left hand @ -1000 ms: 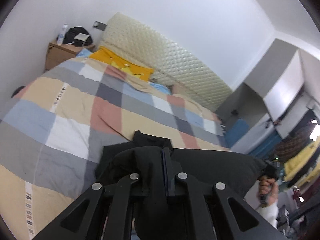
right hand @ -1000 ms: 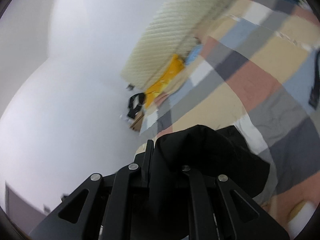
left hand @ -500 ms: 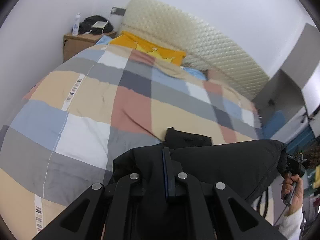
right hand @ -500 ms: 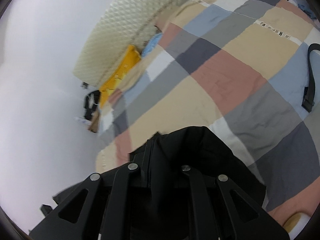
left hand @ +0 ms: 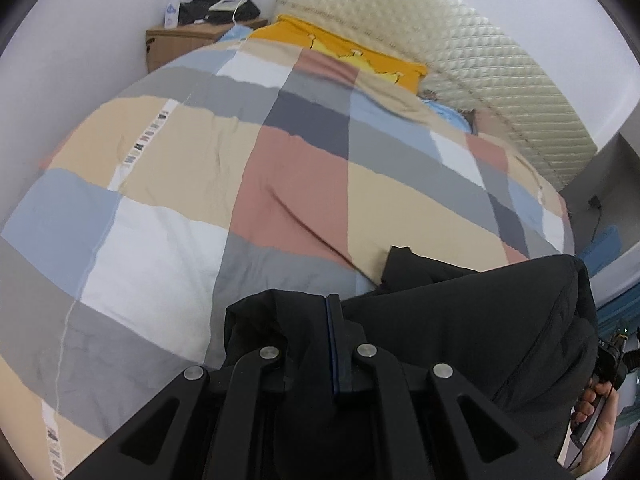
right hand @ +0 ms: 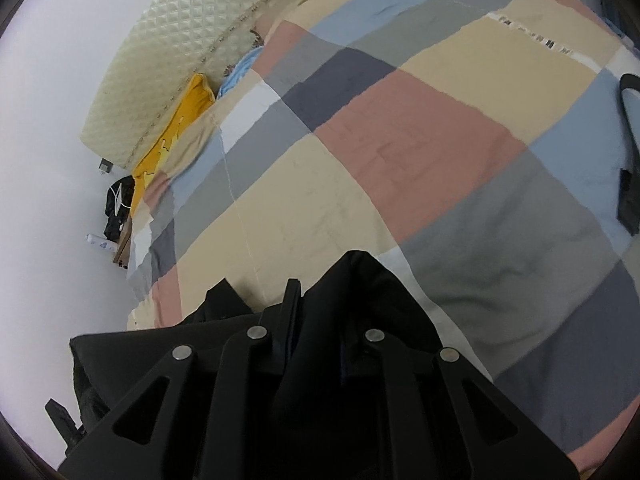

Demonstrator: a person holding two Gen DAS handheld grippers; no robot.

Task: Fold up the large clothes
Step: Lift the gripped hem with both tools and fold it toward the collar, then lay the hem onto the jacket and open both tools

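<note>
The left claw (left hand: 334, 320) is clamped on a fold of a black garment (left hand: 460, 320), its fingers pressed together with dark cloth bunched over and around them. From the grip the garment stretches taut to the right, where a hand (left hand: 596, 404) holding a black handle shows at the frame's edge. Below lies a bed (left hand: 192, 184) under a patchwork quilt of beige, grey, pink, blue and white blocks. At the far end a yellow pillow (left hand: 344, 52) leans against a cream quilted headboard (left hand: 460, 40). Far left, a wooden nightstand (left hand: 180, 40) carries a white bottle (left hand: 172, 6) and a black bag (left hand: 220, 6).
</note>
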